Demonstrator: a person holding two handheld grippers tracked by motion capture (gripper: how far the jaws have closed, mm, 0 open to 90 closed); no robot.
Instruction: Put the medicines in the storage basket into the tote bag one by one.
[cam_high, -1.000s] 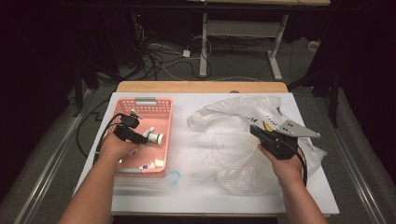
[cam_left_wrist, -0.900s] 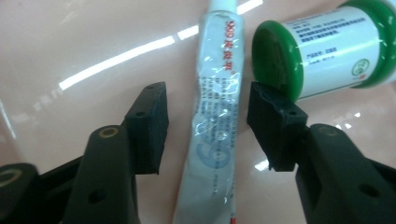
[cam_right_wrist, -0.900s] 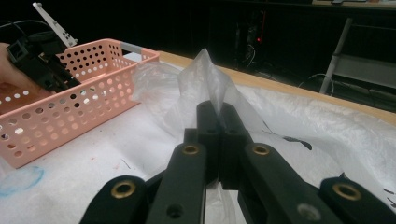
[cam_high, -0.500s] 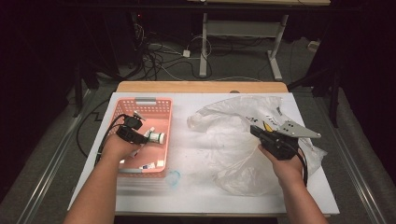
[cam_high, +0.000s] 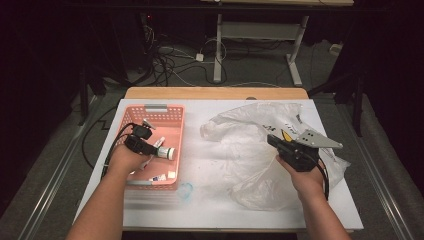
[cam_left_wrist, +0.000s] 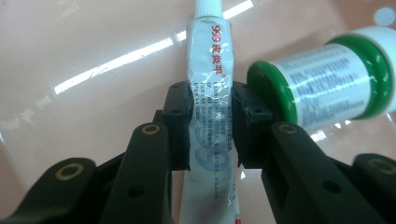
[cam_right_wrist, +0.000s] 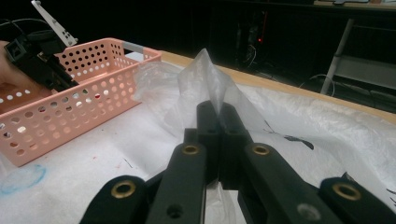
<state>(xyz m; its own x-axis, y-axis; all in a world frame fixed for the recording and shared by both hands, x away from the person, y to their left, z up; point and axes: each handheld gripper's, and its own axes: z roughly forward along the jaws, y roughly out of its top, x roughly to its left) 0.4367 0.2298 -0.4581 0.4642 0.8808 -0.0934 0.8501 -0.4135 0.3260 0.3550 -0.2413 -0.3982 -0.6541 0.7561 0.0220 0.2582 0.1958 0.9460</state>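
Down inside the pink basket (cam_high: 155, 107), my left gripper (cam_high: 149, 150) has just been closing its jaws, and its pads now press on a white ointment tube (cam_left_wrist: 210, 60) with red print. A white bottle (cam_left_wrist: 327, 79) with green rings lies on its side right beside the tube, also seen as the bottle (cam_high: 167, 152) in the high view. My right gripper (cam_high: 272, 140) is shut on a pinched fold of the clear plastic bag (cam_right_wrist: 205, 74), lifting it into a peak. The bag (cam_high: 250, 150) sprawls over the right half of the white table (cam_high: 215, 205).
Small packets (cam_high: 160, 176) lie at the basket's near end. A blue ring mark (cam_high: 185, 190) is on the table in front of the basket. From the right gripper view, the basket (cam_right_wrist: 70, 107) and the left gripper (cam_right_wrist: 42, 60) sit to the left. Cables and desk legs stand behind the table.
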